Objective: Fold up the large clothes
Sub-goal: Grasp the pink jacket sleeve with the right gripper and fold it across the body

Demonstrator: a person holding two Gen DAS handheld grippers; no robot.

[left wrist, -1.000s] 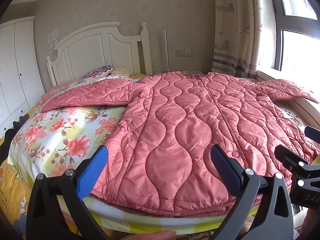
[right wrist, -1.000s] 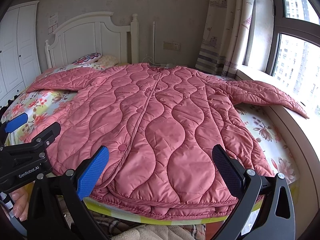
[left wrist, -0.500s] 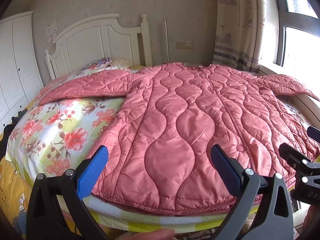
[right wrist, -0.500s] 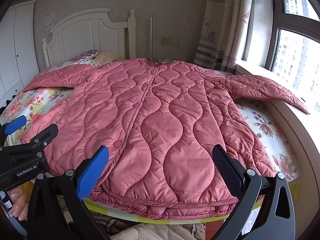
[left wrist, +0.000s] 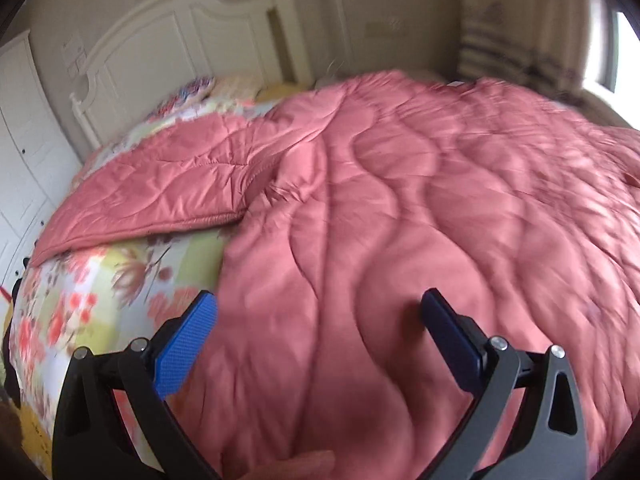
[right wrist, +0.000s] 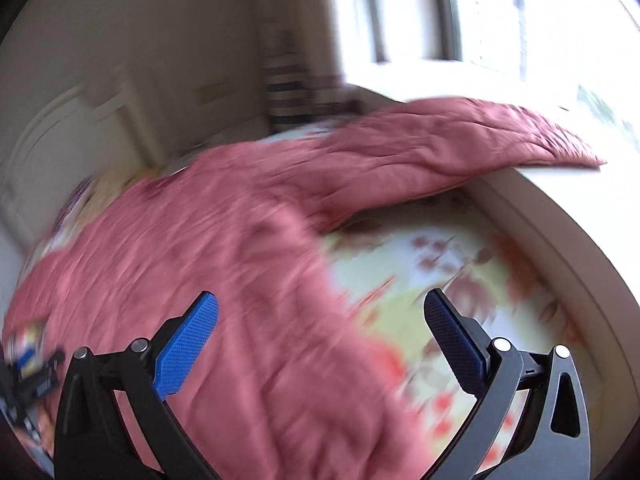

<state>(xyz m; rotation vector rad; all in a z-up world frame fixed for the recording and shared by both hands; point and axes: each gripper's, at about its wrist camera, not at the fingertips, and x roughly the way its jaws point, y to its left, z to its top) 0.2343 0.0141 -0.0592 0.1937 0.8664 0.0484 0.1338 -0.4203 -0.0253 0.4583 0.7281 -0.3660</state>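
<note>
A large pink quilted coat (left wrist: 400,208) lies spread flat on the bed, front up. Its left sleeve (left wrist: 160,184) stretches out across the floral sheet. Its right sleeve (right wrist: 440,148) reaches onto the window sill. My left gripper (left wrist: 318,316) is open and empty above the coat's lower left part. My right gripper (right wrist: 320,320) is open and empty above the coat's right side (right wrist: 208,264), over its edge and the sheet. Both views are blurred by motion.
The floral sheet (left wrist: 104,300) shows left of the coat and also right of it (right wrist: 440,272). A white headboard (left wrist: 180,40) and wardrobe (left wrist: 24,128) stand behind and left. The window sill (right wrist: 560,208) and bright window (right wrist: 500,12) lie right. The other gripper (right wrist: 28,368) shows at the left edge.
Both grippers have moved forward from the foot of the bed to over the coat. The left view swung toward the left sleeve, the right view toward the right sleeve. Both stayed open.
</note>
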